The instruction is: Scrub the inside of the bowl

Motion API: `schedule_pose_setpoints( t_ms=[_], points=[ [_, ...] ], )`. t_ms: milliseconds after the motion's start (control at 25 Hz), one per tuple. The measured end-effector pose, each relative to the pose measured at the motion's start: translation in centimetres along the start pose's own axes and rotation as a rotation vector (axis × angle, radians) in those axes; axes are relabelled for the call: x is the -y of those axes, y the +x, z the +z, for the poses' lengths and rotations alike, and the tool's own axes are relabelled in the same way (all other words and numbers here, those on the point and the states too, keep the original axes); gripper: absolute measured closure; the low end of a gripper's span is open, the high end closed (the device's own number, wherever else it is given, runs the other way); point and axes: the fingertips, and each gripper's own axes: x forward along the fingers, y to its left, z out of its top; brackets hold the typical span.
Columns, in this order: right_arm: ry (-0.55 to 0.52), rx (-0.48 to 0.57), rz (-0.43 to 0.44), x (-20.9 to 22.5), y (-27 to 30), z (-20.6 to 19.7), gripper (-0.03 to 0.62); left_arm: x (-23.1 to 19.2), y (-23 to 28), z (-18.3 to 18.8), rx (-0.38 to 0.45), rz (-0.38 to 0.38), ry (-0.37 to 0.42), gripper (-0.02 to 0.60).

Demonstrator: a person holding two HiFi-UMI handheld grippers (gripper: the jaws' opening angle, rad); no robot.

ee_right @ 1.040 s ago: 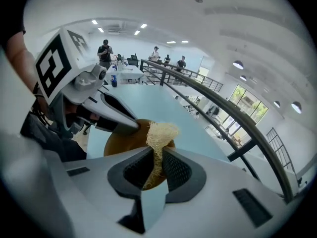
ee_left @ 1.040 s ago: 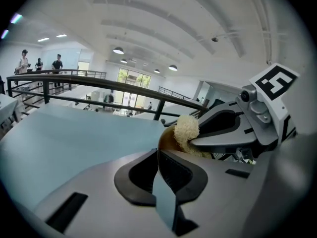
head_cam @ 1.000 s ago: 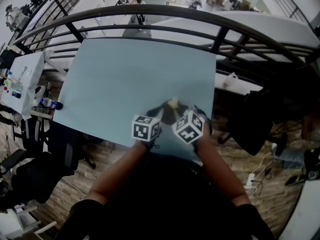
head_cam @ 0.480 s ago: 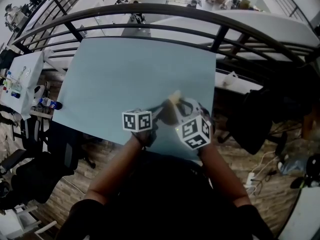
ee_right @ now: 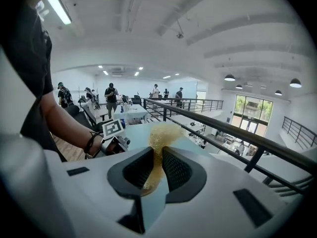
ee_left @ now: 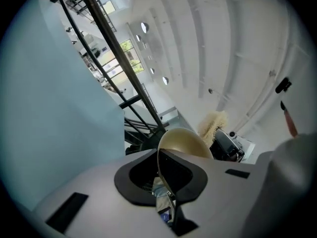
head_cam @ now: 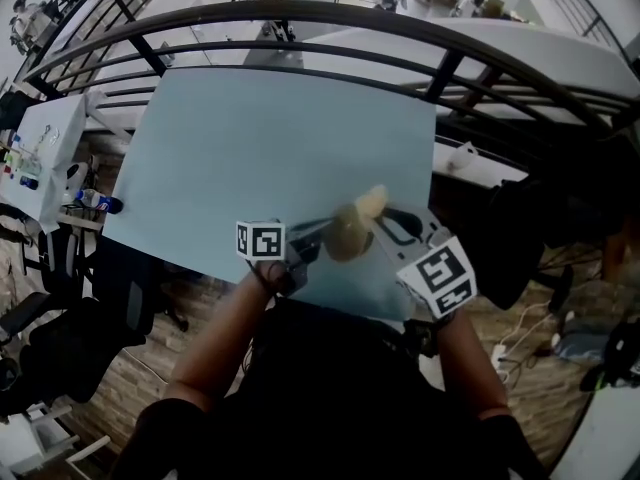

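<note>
A tan bowl hangs tilted in the air over the near part of the light blue table. My left gripper is shut on the bowl's rim, and the rim runs edge-on between the pads. A frayed tan scrubbing sponge sits at the bowl's upper right edge. My right gripper is shut on that sponge. From the left gripper view the sponge shows just past the bowl. The left gripper's marker cube shows left of the sponge in the right gripper view.
A black railing curves round the table's far and right sides, with a drop to a lower floor behind it. A white desk with bottles stands at the left. Black chairs stand below the table's near left edge.
The two grippers have drawn apart. The right one swung down and to the right, the left one shifted left. The bowl and sponge now show between them, the sponge at the bowl's edge.
</note>
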Motion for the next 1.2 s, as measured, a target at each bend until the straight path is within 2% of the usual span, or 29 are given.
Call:
schedule_pose_setpoints(
  t_ms=[160, 280, 400, 520, 640, 880, 1000, 1200],
  points=[
    [0.034, 0.012, 0.066, -0.4, -1.4, 0.2, 0.531, 0.6, -0.4, -0.3, -0.014, -0.083, 0.004, 0.572],
    [0.038, 0.022, 0.085, -0.4, -2.2, 0.6, 0.531, 0.4, -0.9, -0.1, 0.011, -0.134, -0.068, 0.572],
    [0.038, 0.038, 0.160, -1.4, -2.7, 0.6, 0.531, 0.8, -1.2, 0.7, 0.055, -0.206, -0.129, 0.572],
    [0.033, 0.001, 0.247, -3.4, -2.8, 0.7, 0.531, 1.2, -1.5, 1.2, 0.081, -0.263, -0.157, 0.572],
    [0.035, -0.017, 0.280, -4.4, -2.5, 0.6, 0.531, 2.1, -1.4, 1.4, 0.088, -0.315, -0.176, 0.572],
    [0.055, 0.015, 0.282, -3.7, -1.7, 0.5, 0.531, 2.9, -0.9, 0.3, 0.030, -0.343, -0.170, 0.574],
    [0.046, 0.045, 0.279, -2.9, -1.4, 0.5, 0.531, 4.3, -0.9, -0.7, -0.024, -0.395, -0.146, 0.574],
    [0.080, 0.053, 0.323, -2.8, -0.9, 1.2, 0.531, 6.9, -0.9, -1.6, -0.087, -0.470, -0.075, 0.572]
  ],
)
